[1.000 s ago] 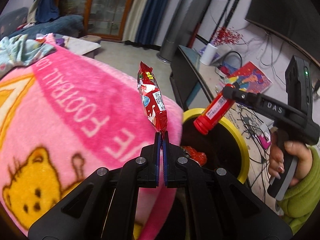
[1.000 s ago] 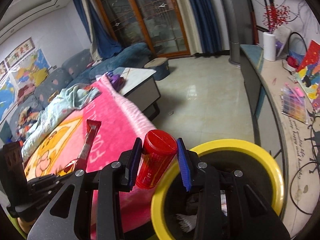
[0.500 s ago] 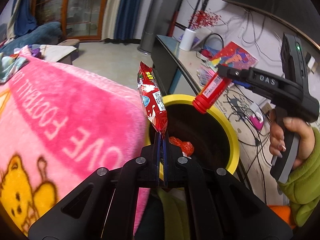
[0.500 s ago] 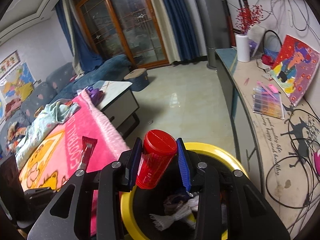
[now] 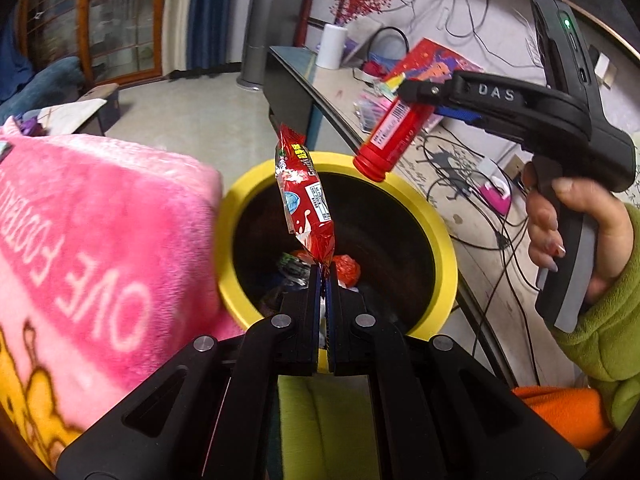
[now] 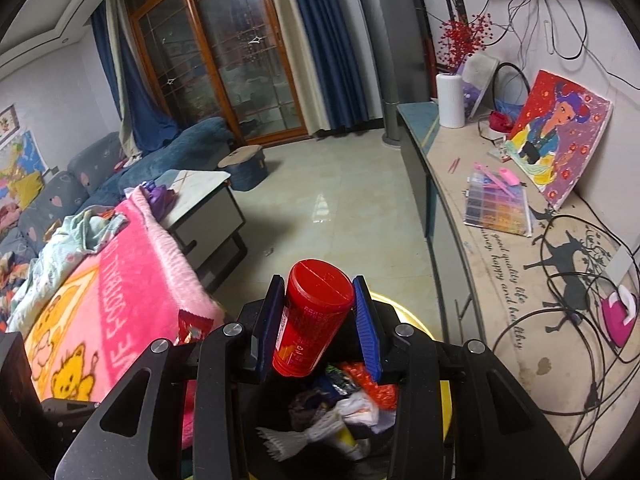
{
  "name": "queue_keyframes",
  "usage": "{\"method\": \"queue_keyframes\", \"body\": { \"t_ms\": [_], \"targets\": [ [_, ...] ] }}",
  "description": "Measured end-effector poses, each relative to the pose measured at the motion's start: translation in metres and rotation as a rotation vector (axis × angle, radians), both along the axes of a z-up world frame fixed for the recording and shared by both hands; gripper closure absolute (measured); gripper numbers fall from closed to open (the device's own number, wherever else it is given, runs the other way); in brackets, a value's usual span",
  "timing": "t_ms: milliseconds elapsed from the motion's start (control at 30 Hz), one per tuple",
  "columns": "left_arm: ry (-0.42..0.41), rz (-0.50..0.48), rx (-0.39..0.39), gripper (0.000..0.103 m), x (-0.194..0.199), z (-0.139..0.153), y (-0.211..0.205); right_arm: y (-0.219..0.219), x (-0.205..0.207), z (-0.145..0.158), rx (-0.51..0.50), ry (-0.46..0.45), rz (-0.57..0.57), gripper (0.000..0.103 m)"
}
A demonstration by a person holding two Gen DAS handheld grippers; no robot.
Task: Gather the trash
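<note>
step: drop-off, both hands over yellow bin [image 5: 436, 224] | left gripper [image 5: 323, 276] pinched tight on red snack wrapper [image 5: 304, 196] | right gripper [image 6: 318, 320] clamping red bottle [image 6: 312, 320] | next: guessing just let go of both 2 over the opening

Both claws matte black plastic, forked arms with silver round screw heads, blue ribbed pads on the fingers [image 6: 366, 332]; left claw [image 5: 323, 276] same build as right claw [image 6: 316, 320]. Right claw body pistol-shaped, white "DAS" lettering, green LED lit, grey grip strip. Right hand [image 5: 576, 236] comes out of a fuzzy lime-green sleeve [image 5: 604, 320]; orange fabric [image 5: 560, 412] below it.
</note>
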State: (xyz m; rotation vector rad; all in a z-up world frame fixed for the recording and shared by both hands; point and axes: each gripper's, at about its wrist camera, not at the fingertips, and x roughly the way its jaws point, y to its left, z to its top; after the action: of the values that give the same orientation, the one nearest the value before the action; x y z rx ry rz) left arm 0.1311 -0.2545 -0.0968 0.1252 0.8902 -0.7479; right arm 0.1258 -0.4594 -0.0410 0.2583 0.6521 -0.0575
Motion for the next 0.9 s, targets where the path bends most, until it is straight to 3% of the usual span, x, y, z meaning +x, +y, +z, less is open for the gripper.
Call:
{"method": "queue_keyframes", "body": {
  "t_ms": [433,500,533,633,733,900],
  "targets": [
    [0.017,-0.014,-0.008,0.101,0.013,-0.006,-0.016,-0.018,-0.004,-0.017,0.049,0.034,-0.048,0.07],
    [0.011,-0.018,-0.013,0.088,0.017,-0.005,-0.018,-0.023,-0.006,-0.019,0.08,0.031,-0.057,0.069],
    [0.008,-0.017,-0.014,0.076,0.018,-0.004,-0.019,-0.024,-0.006,-0.019,0.086,0.035,-0.057,0.069],
    [0.003,-0.008,-0.018,0.068,0.024,-0.001,-0.022,-0.027,-0.009,-0.02,0.105,0.037,-0.069,0.051],
    [0.01,-0.002,-0.033,0.048,0.025,0.002,-0.022,-0.03,-0.014,-0.022,0.109,0.044,-0.08,0.048],
    [0.007,0.038,-0.02,0.027,0.027,0.004,-0.018,-0.032,-0.024,-0.02,0.1,0.046,-0.105,0.034]
  ]
}}
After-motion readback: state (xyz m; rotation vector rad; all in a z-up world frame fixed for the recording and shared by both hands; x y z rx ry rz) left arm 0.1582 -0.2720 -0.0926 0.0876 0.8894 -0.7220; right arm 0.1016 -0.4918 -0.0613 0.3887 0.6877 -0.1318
